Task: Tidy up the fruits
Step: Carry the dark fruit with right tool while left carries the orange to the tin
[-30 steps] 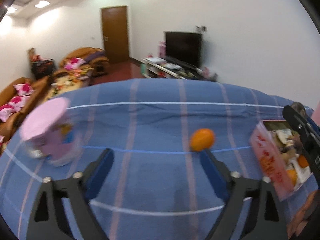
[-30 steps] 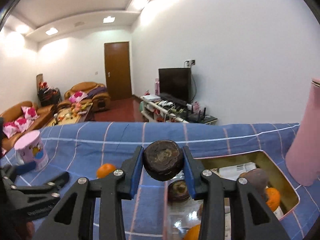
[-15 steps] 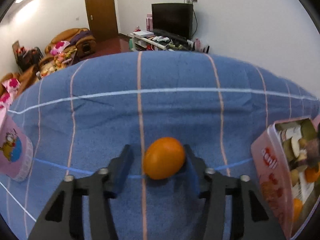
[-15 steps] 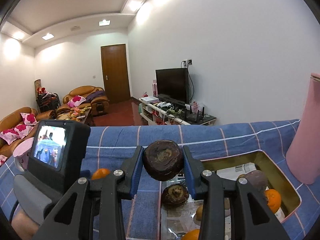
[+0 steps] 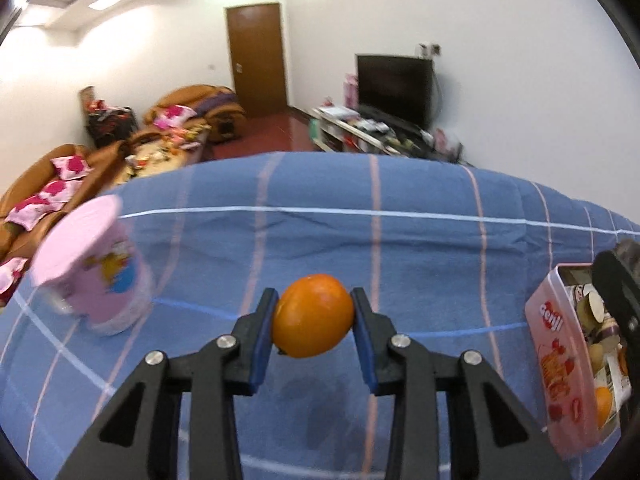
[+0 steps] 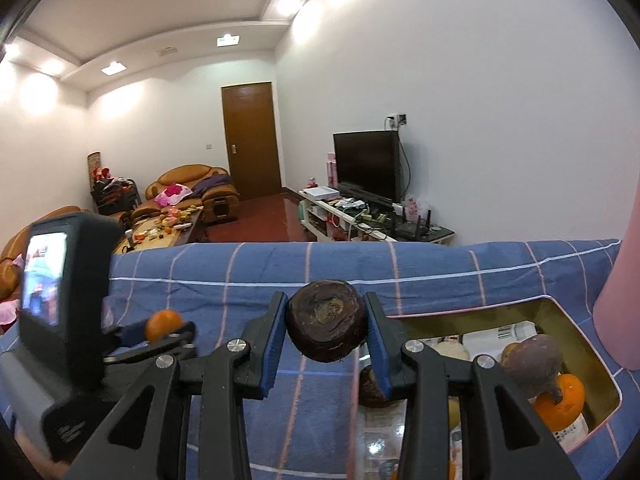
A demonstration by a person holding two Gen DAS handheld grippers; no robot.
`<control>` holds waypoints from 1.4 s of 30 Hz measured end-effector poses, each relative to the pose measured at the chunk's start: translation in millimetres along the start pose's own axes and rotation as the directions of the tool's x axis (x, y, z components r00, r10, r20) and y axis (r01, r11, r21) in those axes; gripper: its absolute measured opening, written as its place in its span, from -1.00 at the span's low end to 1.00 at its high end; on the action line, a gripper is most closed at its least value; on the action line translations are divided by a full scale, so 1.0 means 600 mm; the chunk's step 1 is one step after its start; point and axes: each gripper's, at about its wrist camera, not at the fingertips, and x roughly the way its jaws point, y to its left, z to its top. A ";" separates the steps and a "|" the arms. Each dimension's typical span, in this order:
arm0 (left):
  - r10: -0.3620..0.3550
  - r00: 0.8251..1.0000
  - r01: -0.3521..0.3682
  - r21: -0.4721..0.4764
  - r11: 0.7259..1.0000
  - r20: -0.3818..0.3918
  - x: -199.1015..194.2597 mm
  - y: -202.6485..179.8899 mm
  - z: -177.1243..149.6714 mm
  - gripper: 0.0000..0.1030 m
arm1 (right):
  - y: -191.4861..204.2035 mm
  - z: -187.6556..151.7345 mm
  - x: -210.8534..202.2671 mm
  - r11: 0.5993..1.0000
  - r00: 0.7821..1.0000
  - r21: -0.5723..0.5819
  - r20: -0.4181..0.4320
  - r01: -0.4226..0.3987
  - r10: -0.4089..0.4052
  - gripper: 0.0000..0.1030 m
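From the left wrist view, we judged the main risk to be the orange (image 5: 313, 315) slipping: the left gripper (image 5: 314, 316) had just been closing on it, and its blue pads met the round fruit only at its two sides, so a jolt on the way to the pink tin (image 5: 560, 368) could roll it out onto the blue checked cloth (image 5: 420, 248). The fruit hung clear of the cloth, with its shadow below it, well to the left of the tin and to the right of the pink cup (image 5: 90, 276). The gripper pointed downward across the table, tilted towards the cloth. From the right wrist view, we saw the right gripper (image 6: 326, 322) clamped on a dark brown round fruit (image 6: 326, 320), held just left of the tin's (image 6: 576, 322) open gold interior, above its near-left corner. We thought that this fruit could drop outside the rim if let go there, or knock the other dark fruit (image 6: 530, 356) and the orange one (image 6: 560, 400) already lying inside. The right gripper pointed nearly level, dipped only a little. The left gripper (image 6: 168, 330) showed at the left, well apart from the tin, and we judged that the two tools could collide if both went for the tin together.
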 end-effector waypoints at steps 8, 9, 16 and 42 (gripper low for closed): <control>0.041 0.998 -0.038 -0.052 0.998 0.051 -0.046 0.036 -0.033 -0.26 | 0.006 -0.010 -0.011 1.000 1.000 0.003 -0.016 -0.010 0.010 -0.23; 0.039 0.998 -0.036 -0.054 0.998 0.053 -0.050 0.038 -0.037 -0.26 | 0.007 -0.012 -0.016 1.000 1.000 0.000 -0.015 -0.008 0.008 -0.23; 0.056 0.995 -0.053 -0.038 0.998 0.081 -0.073 0.031 -0.046 -0.26 | 0.018 -0.024 -0.047 0.999 1.000 -0.043 0.004 0.001 -0.001 -0.23; 0.060 0.983 -0.048 -0.070 0.996 0.172 -0.145 0.019 -0.091 -0.26 | 0.028 -0.052 -0.117 0.994 0.999 -0.109 0.039 -0.004 0.008 -0.22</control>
